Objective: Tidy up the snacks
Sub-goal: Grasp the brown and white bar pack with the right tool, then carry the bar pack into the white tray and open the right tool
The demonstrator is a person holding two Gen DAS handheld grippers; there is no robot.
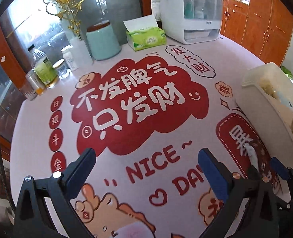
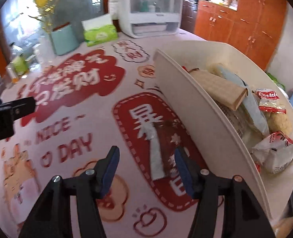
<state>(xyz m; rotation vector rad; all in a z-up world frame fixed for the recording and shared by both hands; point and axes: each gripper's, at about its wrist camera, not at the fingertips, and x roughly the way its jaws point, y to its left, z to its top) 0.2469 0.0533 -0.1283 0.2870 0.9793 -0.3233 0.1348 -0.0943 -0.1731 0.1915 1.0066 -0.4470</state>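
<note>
Both grippers hang open and empty over the printed tablecloth (image 1: 146,138).

Only the right wrist view looks into the cream bin (image 2: 196,103) at right, full of snack packets (image 2: 271,103); a brown-and-white wrapper (image 2: 162,150), seemingly a snack, lies between the right gripper (image 2: 146,158) fingers. The left gripper (image 1: 146,158) gapes wide at lower centre.

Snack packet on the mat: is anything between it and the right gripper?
Nothing visible does. The snack packet lies flat on the mat just ahead of the open, empty right gripper, beside the cream bin's outer wall.
</note>
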